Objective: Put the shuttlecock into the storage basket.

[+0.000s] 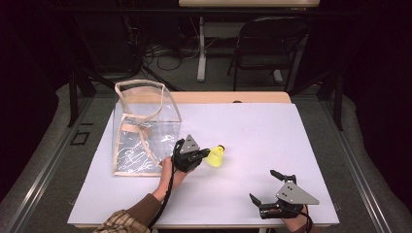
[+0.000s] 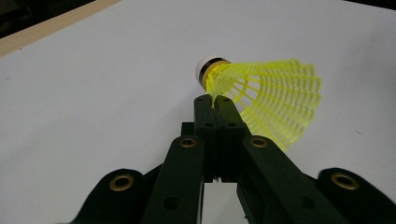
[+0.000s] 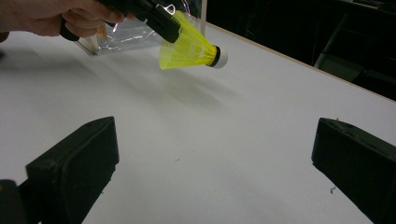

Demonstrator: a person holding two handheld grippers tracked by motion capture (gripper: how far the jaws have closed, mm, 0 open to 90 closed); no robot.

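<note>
My left tool (image 1: 203, 153) is clamped fully onto the shuttlecock (image 1: 215, 158), gripping the skirt edge near the cork. The shuttlecock is off the bench (image 1: 252, 131), just right of the clear bag (image 1: 141, 128). My right tool (image 1: 265, 187) rests at the near right with its jaws spread wide and nothing between them.

Step in hand, as I judge it: carry the shuttlecock to the bag and drop it in.
- Keep grip pressure light; the mesh skirt will likely deform under a hard pinch.
- Lift above the bag rim before moving left, so the skirt does not snag the soft wall.
- Release only when the cork is over the opening.
- If the bag tips, steady its rim with the right tool.

View differences: the left gripper view shows the jaws shut on the thin skirt edge, with the white cork beyond. The right gripper view shows the shadow beneath the shuttlecock, confirming clearance from the bench. The high view alone shows the bag's open top and handle.
</note>
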